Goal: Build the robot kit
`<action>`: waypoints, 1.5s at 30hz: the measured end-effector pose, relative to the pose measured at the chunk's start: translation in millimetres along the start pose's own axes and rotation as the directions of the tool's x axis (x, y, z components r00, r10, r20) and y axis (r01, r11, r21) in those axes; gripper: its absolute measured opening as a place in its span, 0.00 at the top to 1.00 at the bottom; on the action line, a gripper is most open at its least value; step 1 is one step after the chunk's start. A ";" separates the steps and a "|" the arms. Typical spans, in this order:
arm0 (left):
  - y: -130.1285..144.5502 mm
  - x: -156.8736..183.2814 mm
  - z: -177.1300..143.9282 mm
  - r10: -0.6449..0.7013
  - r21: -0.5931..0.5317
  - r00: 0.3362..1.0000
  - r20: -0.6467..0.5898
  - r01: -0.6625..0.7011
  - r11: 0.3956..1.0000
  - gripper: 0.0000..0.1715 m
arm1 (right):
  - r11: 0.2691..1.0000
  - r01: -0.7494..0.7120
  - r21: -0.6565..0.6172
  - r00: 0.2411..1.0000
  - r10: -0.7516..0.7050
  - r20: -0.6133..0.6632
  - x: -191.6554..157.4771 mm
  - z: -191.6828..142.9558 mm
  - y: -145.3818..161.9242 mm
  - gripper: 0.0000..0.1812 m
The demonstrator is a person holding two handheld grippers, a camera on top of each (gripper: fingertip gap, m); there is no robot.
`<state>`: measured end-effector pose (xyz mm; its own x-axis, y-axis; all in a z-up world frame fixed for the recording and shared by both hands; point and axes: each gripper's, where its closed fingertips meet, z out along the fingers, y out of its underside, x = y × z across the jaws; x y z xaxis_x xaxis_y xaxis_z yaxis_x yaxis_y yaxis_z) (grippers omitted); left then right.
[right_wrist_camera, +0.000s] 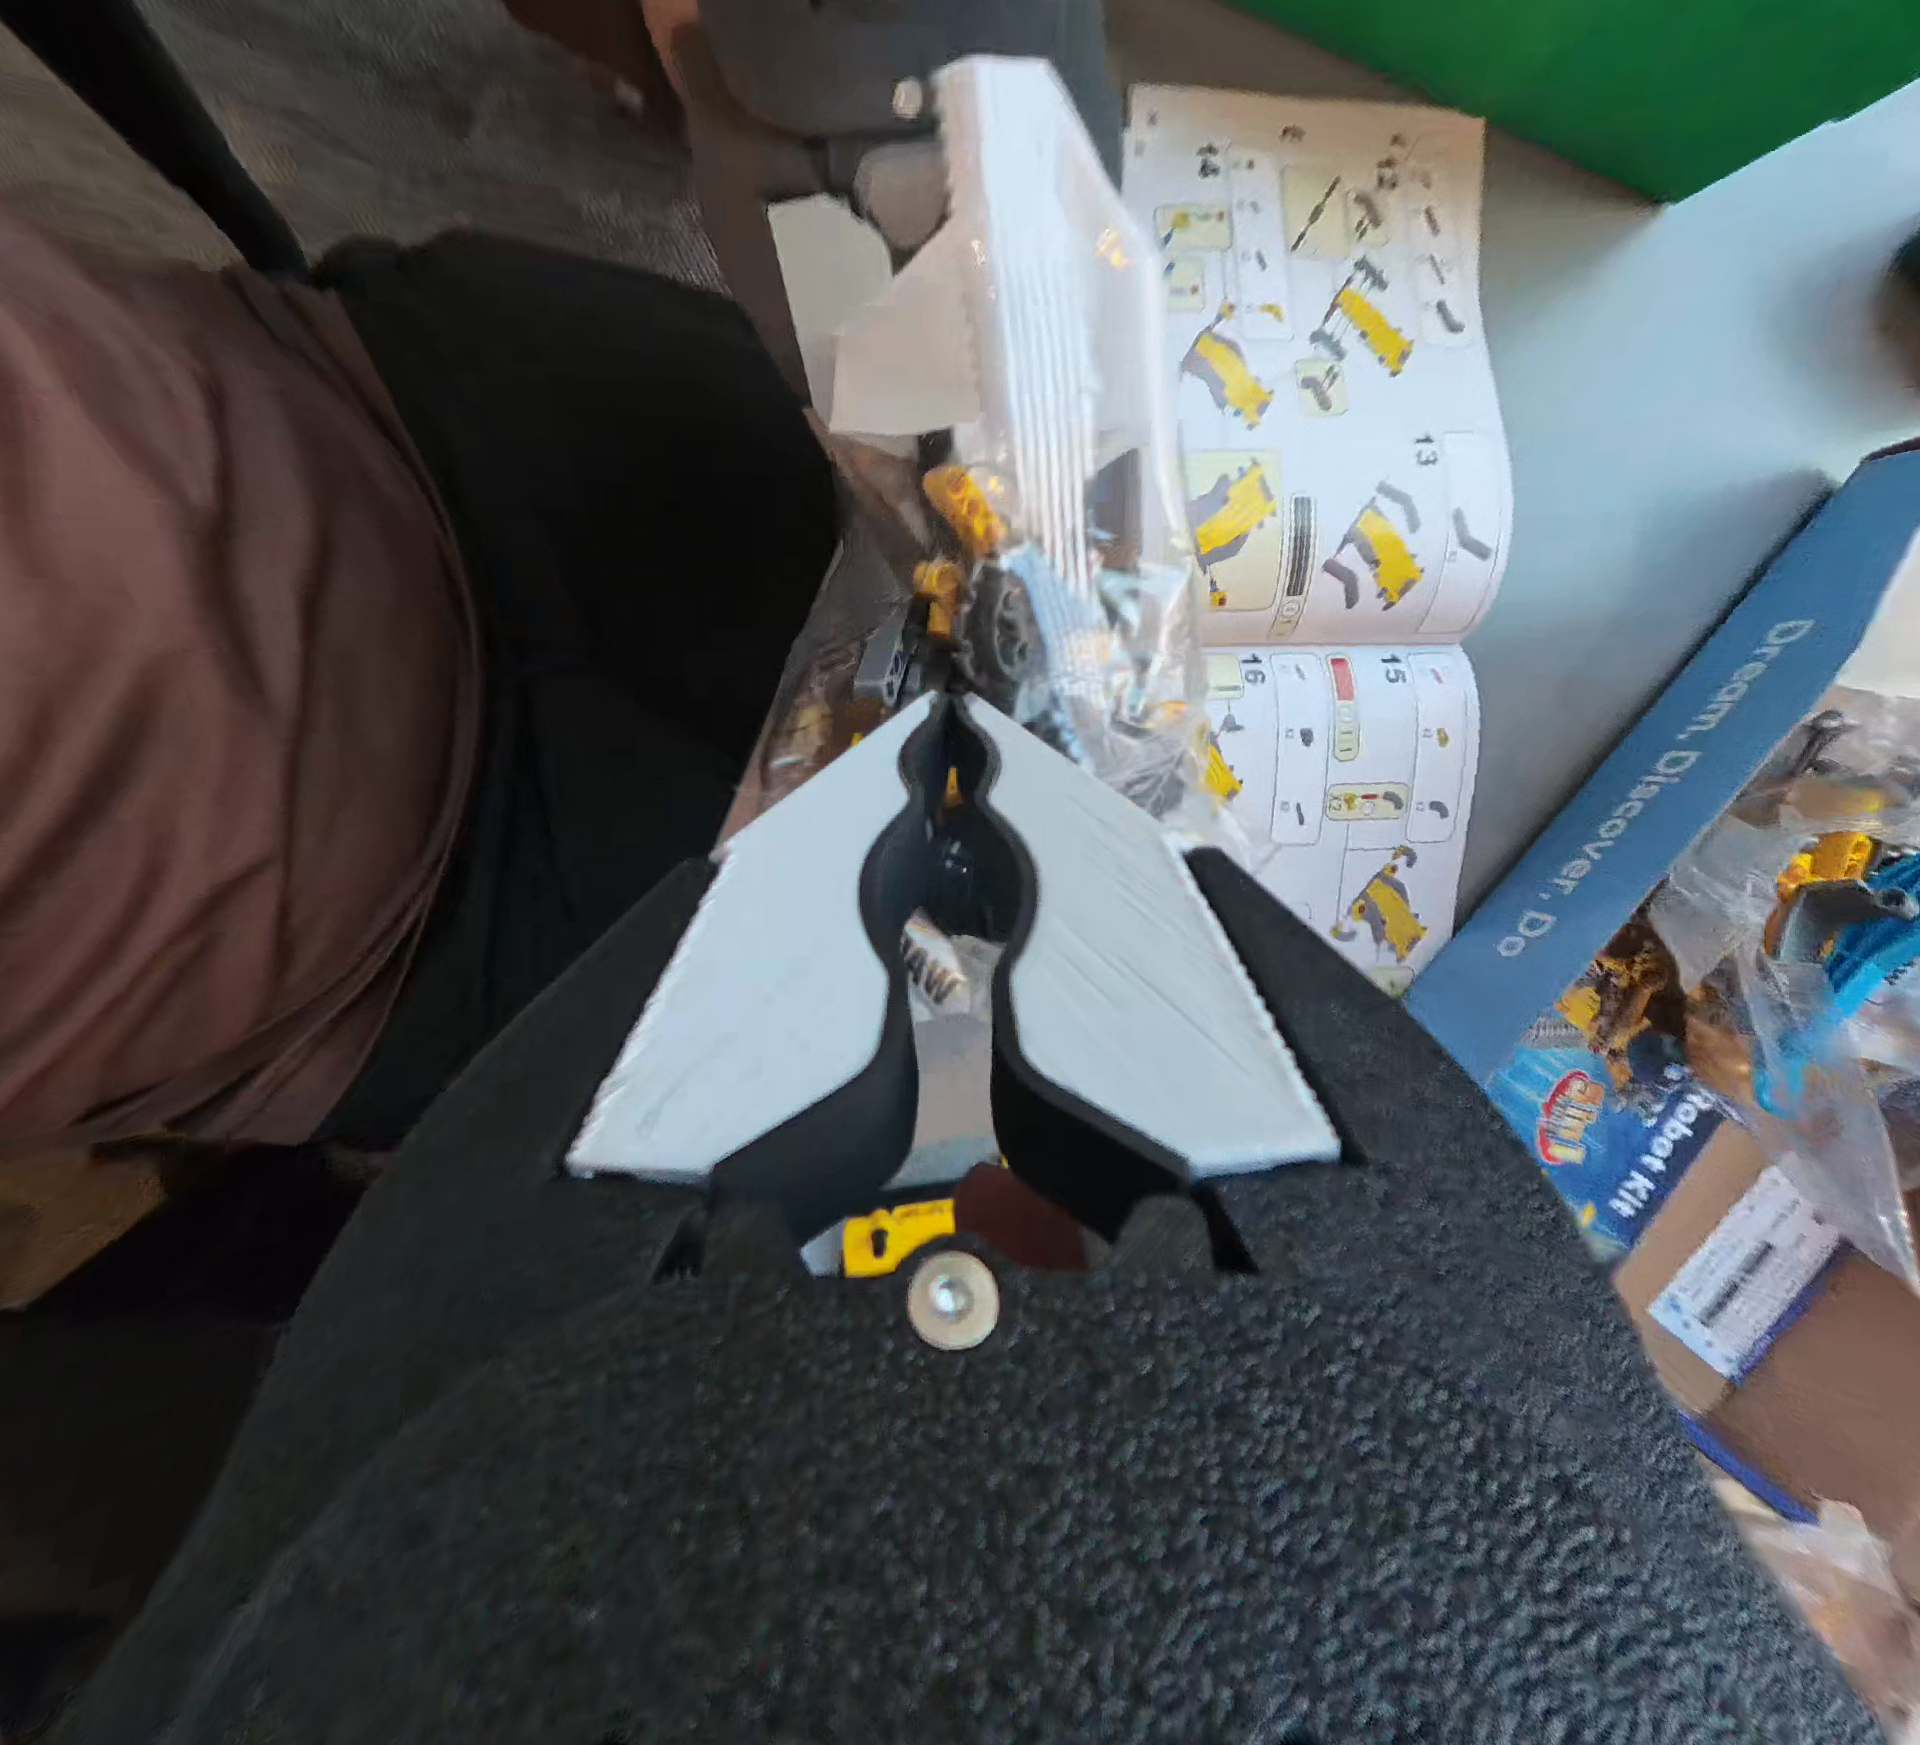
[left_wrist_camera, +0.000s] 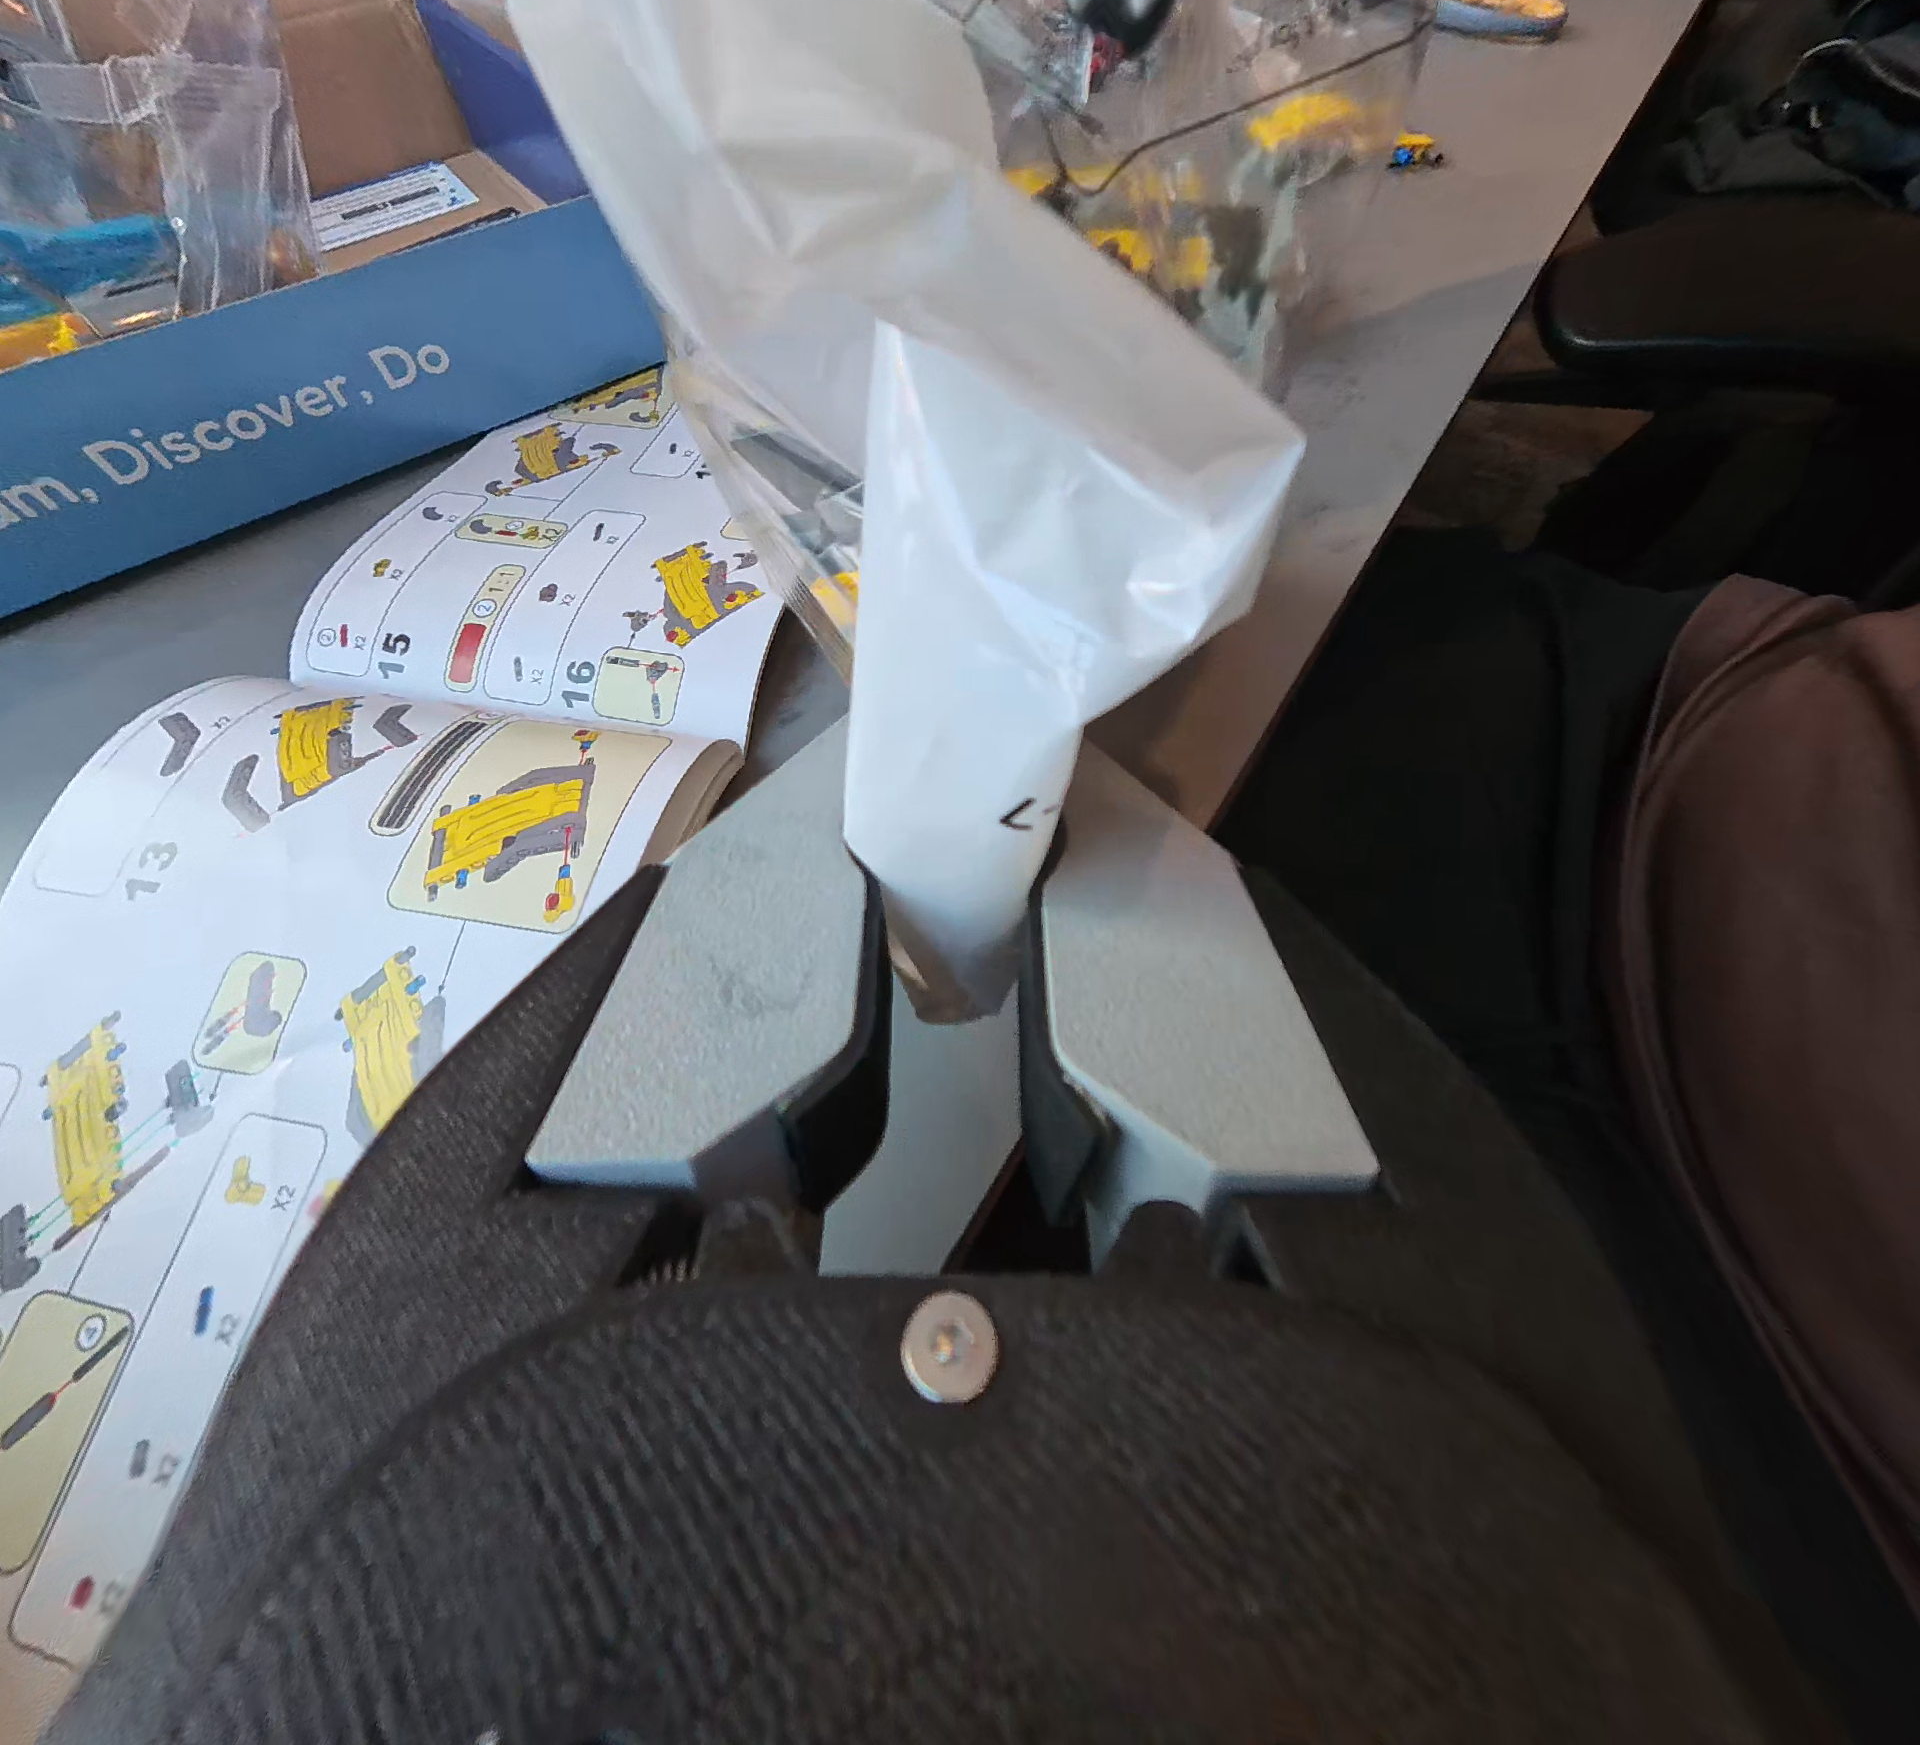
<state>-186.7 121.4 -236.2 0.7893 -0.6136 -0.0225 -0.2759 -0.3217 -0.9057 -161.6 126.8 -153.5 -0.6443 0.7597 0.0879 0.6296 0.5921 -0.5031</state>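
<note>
Between our two grippers hangs the clear plastic bag [left_wrist_camera: 935, 261] of small yellow and grey toy parts, above the open instruction booklet [left_wrist_camera: 343, 812]: our left gripper [left_wrist_camera: 951, 957] is clamped narrow on a twisted white corner of it, our right gripper [right_wrist_camera: 951, 708] pinched tight on the opposite end. Bag looks unopened, parts inside, so nothing emptied as far as we can judge; its long axis runs gripper to gripper, stretched taut. Beyond the booklet sits the blue kit box [left_wrist_camera: 312, 407] on the grey table [left_wrist_camera: 1455, 261].
</note>
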 end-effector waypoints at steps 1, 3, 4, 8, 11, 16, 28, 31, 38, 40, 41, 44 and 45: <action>-0.2 -0.3 0.0 -0.020 0.003 1.000 -0.002 0.020 1.000 0.89 | 0.999 0.035 -0.040 0.999 -0.036 -0.012 -2.5 3.9 5.3 1.00; 0.6 -1.1 0.4 -0.055 0.002 0.998 -0.006 0.055 0.998 0.89 | 0.989 0.093 -0.114 0.995 -0.095 -0.013 -9.0 10.9 13.9 1.00; 0.9 -1.2 0.7 -0.064 0.001 0.998 -0.008 0.064 0.998 0.89 | 0.983 0.121 -0.137 0.992 -0.124 -0.016 -10.6 13.7 15.6 1.00; 0.5 -3.1 1.4 -0.117 -0.014 0.993 -0.016 0.116 0.993 0.89 | 0.976 0.157 -0.153 0.988 -0.154 0.029 -16.2 19.0 12.3 0.95; -0.2 -4.5 1.5 -0.159 -0.027 0.987 -0.011 0.159 0.987 0.89 | 0.977 0.136 -0.165 0.991 -0.132 0.037 -14.1 24.4 9.7 0.93; 0.5 -3.9 1.5 -0.255 -0.039 0.967 -0.022 0.254 0.966 0.89 | 0.974 0.126 -0.191 0.991 -0.130 -0.013 -9.5 36.5 10.7 0.96; 0.4 -4.8 2.4 -0.411 -0.045 0.911 -0.025 0.410 0.911 0.89 | 0.984 0.027 -0.176 1.000 -0.025 0.015 -15.9 40.9 5.4 0.92; -0.6 -4.4 2.1 -0.414 -0.042 0.910 -0.025 0.413 0.910 0.89 | 0.984 -0.013 -0.175 0.996 0.029 0.088 -25.1 35.9 3.3 0.89; 0.0 -4.1 3.2 -0.424 -0.050 0.906 -0.008 0.423 0.905 0.90 | 0.975 -0.078 -0.208 0.987 0.105 0.125 -29.0 36.3 3.5 0.86; 1.0 -2.9 3.5 -0.434 -0.057 0.901 -0.006 0.433 0.899 0.90 | 0.974 -0.050 -0.219 0.994 0.069 0.082 -26.8 40.8 6.1 0.88; 1.0 -1.9 3.8 -0.440 -0.058 0.898 -0.010 0.438 0.897 0.90 | 0.972 -0.035 -0.233 0.997 0.051 0.066 -26.2 42.6 8.8 0.89; 1.4 1.4 5.7 -0.451 -0.063 0.892 -0.018 0.449 0.891 0.90 | 0.964 -0.025 -0.263 0.997 0.043 0.063 -30.1 50.7 15.6 0.92; 2.3 2.3 6.8 -0.451 -0.067 0.892 -0.016 0.449 0.891 0.90 | 0.964 -0.029 -0.263 0.997 0.048 0.067 -30.9 52.8 15.8 0.92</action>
<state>-181.8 124.1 -241.2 0.8202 -0.4139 0.3950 0.0719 -0.6104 -0.7889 -154.7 98.5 -209.6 -0.6409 0.7676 0.0060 0.7399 0.6197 -0.2618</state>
